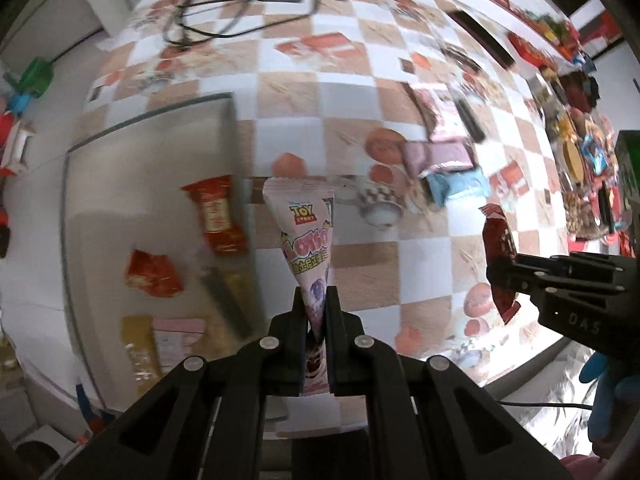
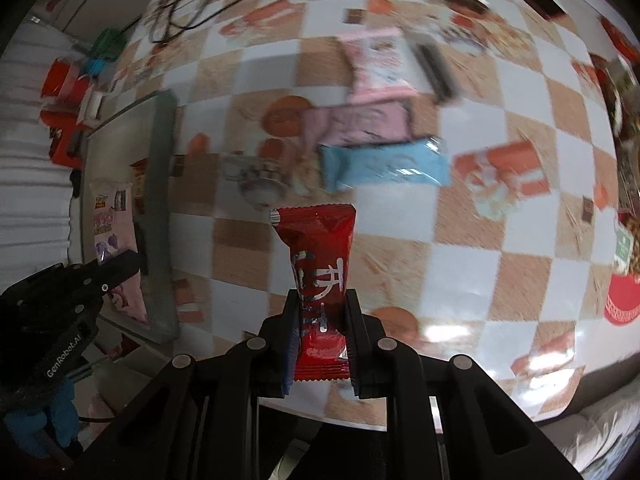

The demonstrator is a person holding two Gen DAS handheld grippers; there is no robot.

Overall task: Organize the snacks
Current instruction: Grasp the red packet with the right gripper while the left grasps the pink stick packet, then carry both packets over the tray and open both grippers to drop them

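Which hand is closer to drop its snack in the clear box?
Probably the left gripper: its Toy Story cone snack hangs beside the clear box. The right gripper's red packet hangs farther away.

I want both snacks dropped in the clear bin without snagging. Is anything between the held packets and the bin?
Nothing visible blocks the way. The left gripper grips the pink cone packet right beside the clear bin, whose near wall it must clear. The right gripper holds the red packet over bare checkered tablecloth.
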